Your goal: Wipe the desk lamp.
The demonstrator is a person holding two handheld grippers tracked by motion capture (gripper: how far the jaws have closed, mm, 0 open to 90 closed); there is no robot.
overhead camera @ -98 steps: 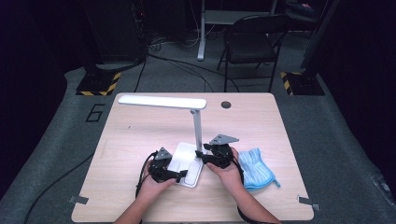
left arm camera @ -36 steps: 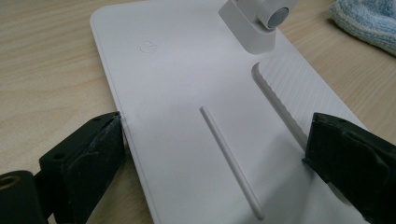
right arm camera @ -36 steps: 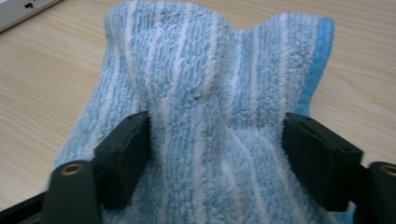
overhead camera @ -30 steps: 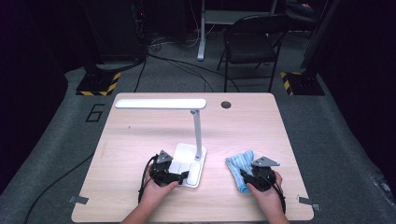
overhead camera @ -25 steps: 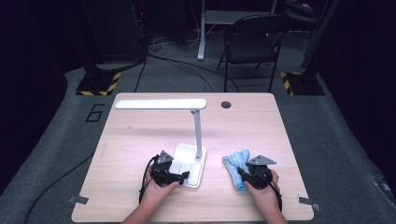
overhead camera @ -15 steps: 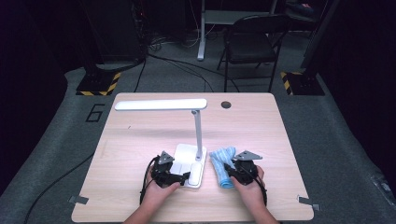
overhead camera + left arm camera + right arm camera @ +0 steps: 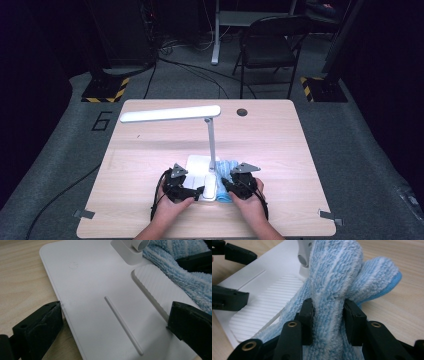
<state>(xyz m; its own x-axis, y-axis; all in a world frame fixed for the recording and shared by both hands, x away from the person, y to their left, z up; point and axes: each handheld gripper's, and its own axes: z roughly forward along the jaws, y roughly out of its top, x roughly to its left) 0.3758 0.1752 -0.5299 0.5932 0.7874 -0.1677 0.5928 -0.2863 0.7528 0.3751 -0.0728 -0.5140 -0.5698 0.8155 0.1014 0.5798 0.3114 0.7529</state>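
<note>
Wiping the lamp base: cloth brought up, wiping still ahead

We clamp the fluffy blue microfibre cloth point(image 7: 337, 285) in the right hand-held gripper point(image 7: 328, 315), touching the flat white lamp base point(image 7: 100, 290) on the wooden desk point(image 7: 150, 150); the left hand-held gripper point(image 7: 112, 322), jaws apart, straddles that base to steady it. We judge nothing is wiped yet.
</note>
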